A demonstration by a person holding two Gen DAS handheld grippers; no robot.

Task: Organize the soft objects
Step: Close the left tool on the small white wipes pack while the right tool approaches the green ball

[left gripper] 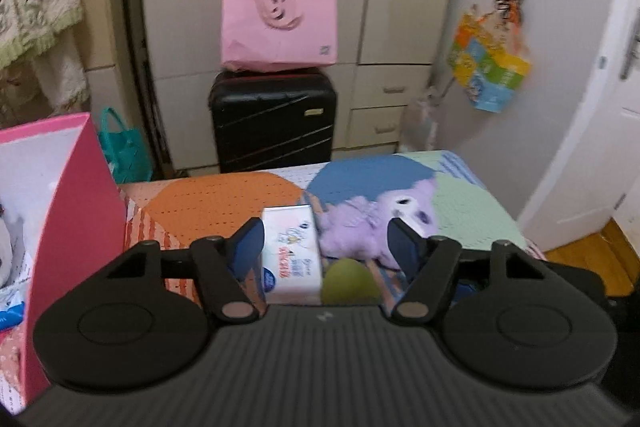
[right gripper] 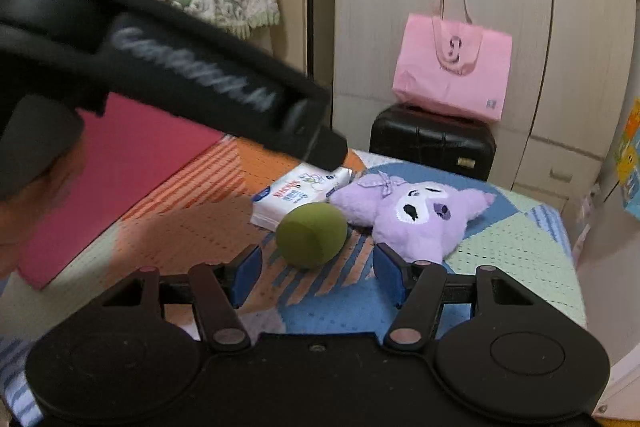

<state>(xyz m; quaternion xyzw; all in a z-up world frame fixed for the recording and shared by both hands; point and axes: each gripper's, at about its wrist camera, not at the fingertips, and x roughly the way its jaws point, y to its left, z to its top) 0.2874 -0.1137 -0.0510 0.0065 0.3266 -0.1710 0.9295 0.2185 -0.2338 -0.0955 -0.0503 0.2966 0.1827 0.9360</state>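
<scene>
Both the left hand-held gripper (left gripper: 326, 247) and right hand-held gripper (right gripper: 316, 275) are released; the round olive-green foam ball (right gripper: 312, 235) probably squashes easily, so pinch its middle

Green ball (right gripper: 311, 235); purple plush (right gripper: 416, 217); pink box (left gripper: 76, 211); black suitcase (left gripper: 273, 121).

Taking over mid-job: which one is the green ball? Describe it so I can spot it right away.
Start at the bed with the patchwork cover, then find the cluster of three items in its middle. The green ball sits nearest the open right gripper, in front of the white tissue pack and left of the purple plush toy. It is the only round, plain olive-green thing there.
</scene>
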